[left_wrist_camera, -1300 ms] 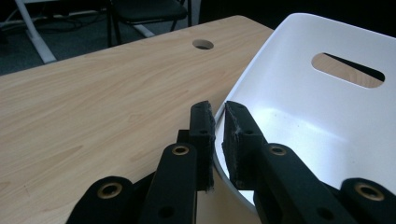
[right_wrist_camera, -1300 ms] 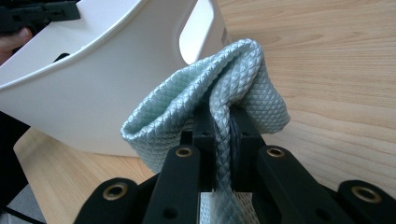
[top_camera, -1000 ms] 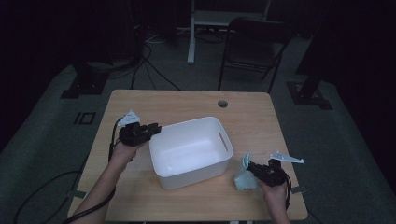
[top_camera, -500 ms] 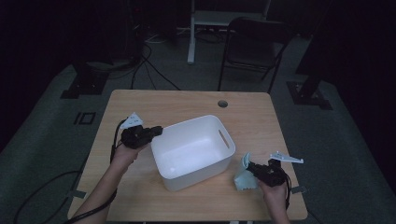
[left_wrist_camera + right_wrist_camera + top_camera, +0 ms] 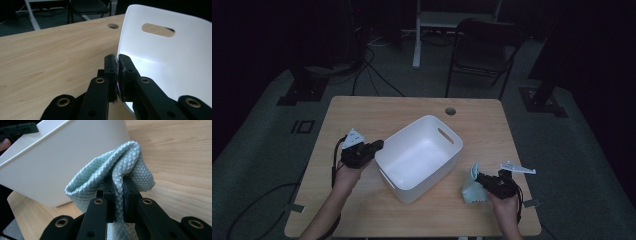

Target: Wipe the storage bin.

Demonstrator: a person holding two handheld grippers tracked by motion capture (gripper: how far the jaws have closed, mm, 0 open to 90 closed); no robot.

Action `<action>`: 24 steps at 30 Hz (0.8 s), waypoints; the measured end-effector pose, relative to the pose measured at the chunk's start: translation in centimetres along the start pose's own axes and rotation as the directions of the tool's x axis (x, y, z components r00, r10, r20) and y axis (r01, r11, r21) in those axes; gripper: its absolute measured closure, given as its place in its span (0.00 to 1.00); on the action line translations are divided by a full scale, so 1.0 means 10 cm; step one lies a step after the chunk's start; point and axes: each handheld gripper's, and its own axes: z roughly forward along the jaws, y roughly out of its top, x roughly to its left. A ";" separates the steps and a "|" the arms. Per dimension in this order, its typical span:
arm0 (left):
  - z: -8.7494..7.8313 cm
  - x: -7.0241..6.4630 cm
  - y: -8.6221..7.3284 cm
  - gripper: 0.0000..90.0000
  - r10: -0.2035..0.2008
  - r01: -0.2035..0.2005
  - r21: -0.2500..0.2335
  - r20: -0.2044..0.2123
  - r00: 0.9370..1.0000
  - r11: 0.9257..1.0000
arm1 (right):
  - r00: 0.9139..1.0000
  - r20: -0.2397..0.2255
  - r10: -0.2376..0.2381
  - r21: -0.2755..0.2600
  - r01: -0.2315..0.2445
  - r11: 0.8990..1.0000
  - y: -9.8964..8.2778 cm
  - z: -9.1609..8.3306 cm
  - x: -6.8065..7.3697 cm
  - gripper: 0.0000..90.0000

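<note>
Fig.: two-handed cloth-into-bin job, approx. mid-stage. Left gripper [image 5: 371, 149] clamped on near-left rim of white bin [image 5: 432, 131]; jaws just been closing, bin wall now pinched between the pads (seen edge-on in left gripper view [image 5: 117, 65], one jaw inside the wall, one outside). Right gripper [image 5: 480, 178] pinching a pale-green quilted cloth [image 5: 473, 187], bunched fold squeezed tight between the jaws [image 5: 119, 182], rest of cloth ballooning over the tips and trailing to the table [image 5: 377, 112].

Done, judging by present layout: cloth picked up, bin steadied. Left to do: lift cloth over bin rim, release inside, let go of bin. Bin interior bare white (nothing in it yet).

Position: cloth just beside the bin's right-hand outer wall, near front-right of table, low, lower hem touching or nearly touching the wood; cannot tell which. Bin sitting skewed, roughly mid-table, handle slot [image 5: 445, 135] on far-right wall.

Edges & room: bin rim higher than cloth, so a rise needed before any sideways travel, else fabric likely to snag the lip. Right hand [image 5: 504, 210] close to table's front edge and right-hand edge; little slack there. Open wood behind bin up to cable hole [image 5: 450, 111]; clear strip at left too. Folding chair [image 5: 484, 47] well apart, beyond far edge.
</note>
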 end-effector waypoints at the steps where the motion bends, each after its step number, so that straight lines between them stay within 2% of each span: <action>1: 0.00 0.01 -0.01 0.95 -0.008 0.008 -0.007 0.005 1.000 1.000 | 1.000 0.000 0.000 0.001 0.000 1.000 0.01 0.00 0.00 0.93; 3: -0.01 0.01 -0.02 0.95 -0.017 0.017 -0.016 0.012 1.000 1.000 | 1.000 -0.004 -0.001 -0.005 0.001 1.000 0.04 0.01 0.01 0.93; 6: 0.00 0.00 -0.03 0.95 -0.009 0.009 -0.023 0.009 1.000 1.000 | 1.000 -0.007 -0.011 -0.012 0.011 1.000 0.08 0.02 0.03 0.93; 9: -0.01 -0.03 -0.02 0.95 0.010 -0.010 -0.004 -0.009 1.000 1.000 | 1.000 -0.012 -0.017 -0.026 0.017 1.000 0.16 0.03 0.06 0.93; 15: -0.01 -0.08 -0.01 0.95 0.010 -0.010 0.001 -0.028 1.000 1.000 | 0.999 -0.031 -0.040 -0.059 0.038 0.998 0.33 0.10 0.13 0.93; 20: 0.01 -0.12 -0.01 0.95 0.006 -0.006 0.006 -0.011 1.000 1.000 | 0.997 -0.049 -0.060 -0.066 0.057 0.996 0.39 0.19 0.21 0.93; 24: 0.03 -0.17 -0.01 0.95 0.014 -0.014 0.008 0.002 1.000 1.000 | 0.997 -0.028 -0.071 -0.062 0.069 0.996 0.41 0.24 0.22 0.93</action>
